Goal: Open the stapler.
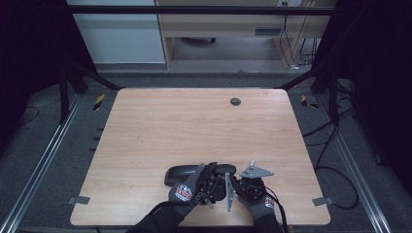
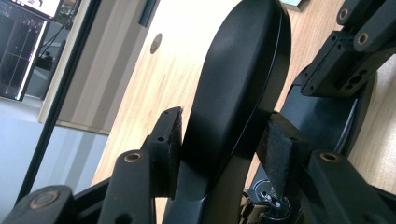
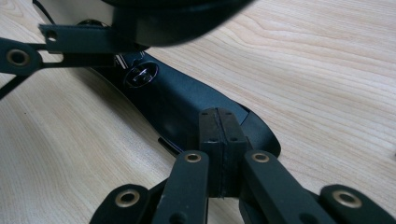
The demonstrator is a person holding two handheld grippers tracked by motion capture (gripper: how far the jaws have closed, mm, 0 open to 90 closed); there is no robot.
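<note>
Rubber-padded left tool (image 2: 224,140) pinches a smooth black curved case (image 2: 238,70); right tool (image 3: 223,135) pressed together.

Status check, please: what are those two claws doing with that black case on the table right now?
Left gripper clamped on the raised lid. Right gripper shut, pads together, tip at the case's lower half. Table bare around them, nothing in the way.

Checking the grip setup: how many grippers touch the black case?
2: left gripper clamps the case's upper shell; right gripper, jaws shut, presses against its lower shell.
</note>
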